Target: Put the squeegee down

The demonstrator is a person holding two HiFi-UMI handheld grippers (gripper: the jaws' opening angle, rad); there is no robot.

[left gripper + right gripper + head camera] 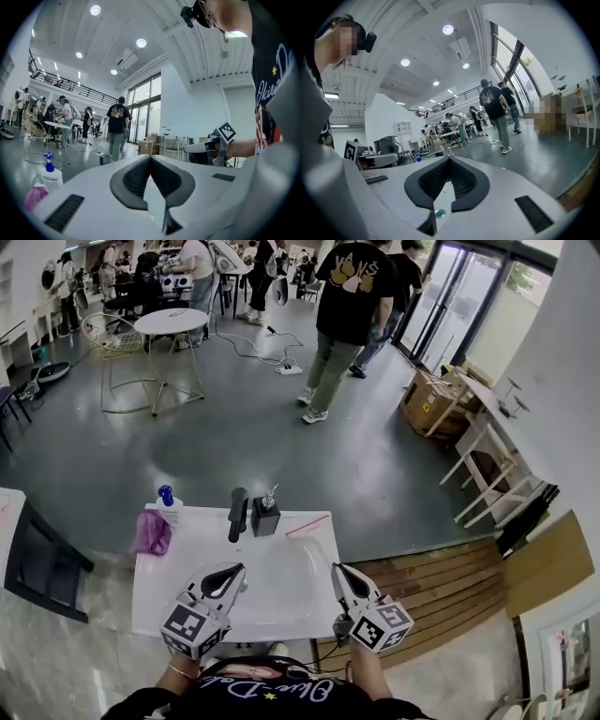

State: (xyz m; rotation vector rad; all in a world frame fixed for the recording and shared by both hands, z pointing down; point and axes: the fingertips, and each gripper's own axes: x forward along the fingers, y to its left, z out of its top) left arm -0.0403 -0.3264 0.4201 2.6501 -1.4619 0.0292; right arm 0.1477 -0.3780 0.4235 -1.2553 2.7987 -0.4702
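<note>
Squeegee [237, 513], black, resting at far edge of counter [150, 601], just beside soap dispenser [265, 516]; cloth [152, 532] and spray bottle [168, 501] further left; left gripper [238, 570] and right gripper [338, 570] nearer, both closed, empty.

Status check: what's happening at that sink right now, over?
Left gripper and right gripper both shut, empty, over the sink. Thin pink bar, likely the squeegee, lies flat beside soap dispenser. Nothing in the way.
</note>
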